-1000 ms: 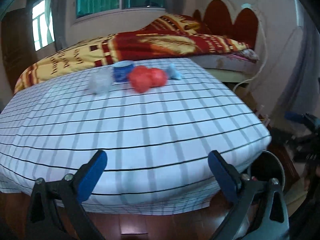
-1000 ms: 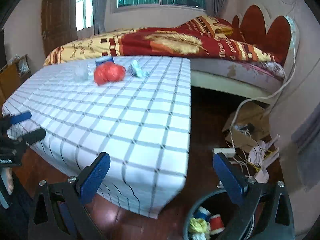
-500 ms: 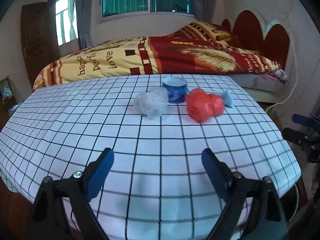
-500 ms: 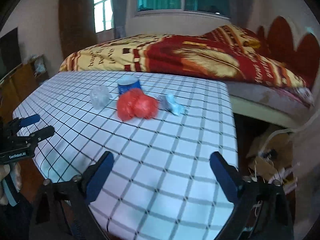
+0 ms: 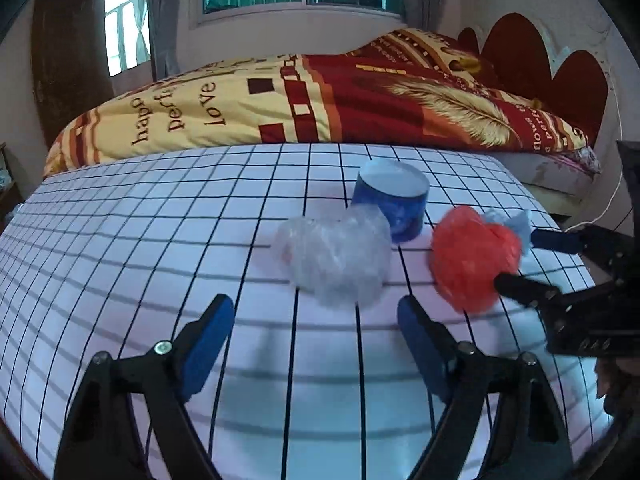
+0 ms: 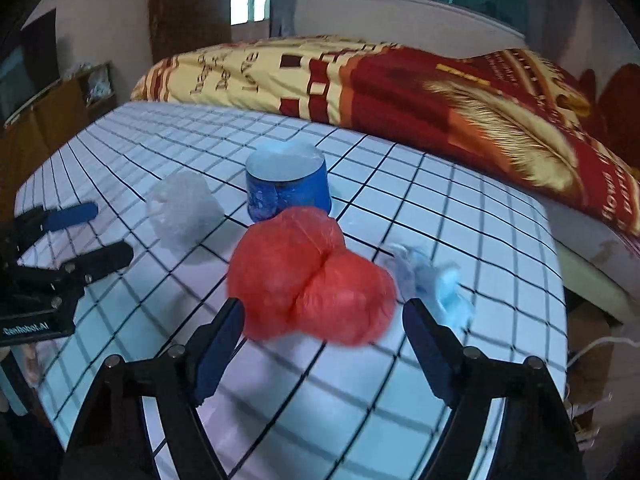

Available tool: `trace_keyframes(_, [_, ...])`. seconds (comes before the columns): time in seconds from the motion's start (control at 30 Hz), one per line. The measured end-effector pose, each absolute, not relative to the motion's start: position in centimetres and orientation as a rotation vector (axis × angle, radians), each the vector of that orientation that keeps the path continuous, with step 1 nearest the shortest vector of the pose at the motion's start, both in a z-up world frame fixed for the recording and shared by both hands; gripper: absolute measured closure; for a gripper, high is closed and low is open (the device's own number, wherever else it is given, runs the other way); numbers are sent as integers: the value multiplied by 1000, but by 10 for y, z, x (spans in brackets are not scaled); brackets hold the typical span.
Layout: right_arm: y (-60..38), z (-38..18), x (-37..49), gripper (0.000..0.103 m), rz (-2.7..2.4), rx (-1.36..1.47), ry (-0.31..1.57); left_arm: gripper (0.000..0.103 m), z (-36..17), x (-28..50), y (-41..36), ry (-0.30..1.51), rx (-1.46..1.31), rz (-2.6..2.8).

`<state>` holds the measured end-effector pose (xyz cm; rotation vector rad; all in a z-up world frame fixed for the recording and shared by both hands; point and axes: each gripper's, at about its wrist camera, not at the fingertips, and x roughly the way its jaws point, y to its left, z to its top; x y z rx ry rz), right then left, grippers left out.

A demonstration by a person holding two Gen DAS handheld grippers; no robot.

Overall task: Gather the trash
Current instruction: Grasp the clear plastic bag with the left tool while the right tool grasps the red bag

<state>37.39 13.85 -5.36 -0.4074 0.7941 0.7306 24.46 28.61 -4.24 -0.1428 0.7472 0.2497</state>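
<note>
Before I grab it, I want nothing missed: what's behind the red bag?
Behind the red bag stands a blue cup, its base hidden by the bag. A crumpled pale blue scrap lies beside it. Anything under the bag is covered.

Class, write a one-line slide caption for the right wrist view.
Right hand-held gripper, jaws closing, nears a red plastic bag on the checked tablecloth.

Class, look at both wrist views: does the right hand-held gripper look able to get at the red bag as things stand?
Probably yes. The right hand-held gripper faces the red bag with closing jaws either side of its near edge, not pressing it. The cup stands behind, the blue wad to one side.
</note>
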Motion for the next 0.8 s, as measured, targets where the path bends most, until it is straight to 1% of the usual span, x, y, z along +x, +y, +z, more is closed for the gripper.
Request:
trace_keyframes(0.07, [145, -60, 383, 21, 736, -418, 808, 19, -46, 257, 290, 764, -161, 237])
trace_keyframes(0.13, [151, -65, 391, 27, 751, -431, 822, 21, -49, 266, 294, 778, -161, 243])
trace_keyframes(0.17, [154, -68, 394, 33, 760, -431, 831, 21, -50, 271, 297, 784, -165, 240])
trace_keyframes(0.3, [157, -71, 398, 42, 789, -424, 838, 21, -56, 286, 303, 817, -155, 223])
trace_keyframes(0.47, [160, -76, 398, 46, 808, -429, 845, 23, -62, 298, 303, 843, -134, 207])
trace_keyframes(0.53, [159, -77, 399, 46, 812, -430, 848, 26, -64, 304, 304, 853, -129, 204])
trace_keyframes(0.67, [158, -81, 399, 48, 817, -436, 863, 36, -69, 313, 309, 868, -138, 218])
trace_keyframes(0.7, [157, -82, 399, 48, 818, -433, 865, 40, -70, 315, 310, 871, -145, 223])
trace_keyframes(0.8, [157, -82, 400, 49, 817, -433, 866, 47, -71, 317, 311, 870, -147, 226])
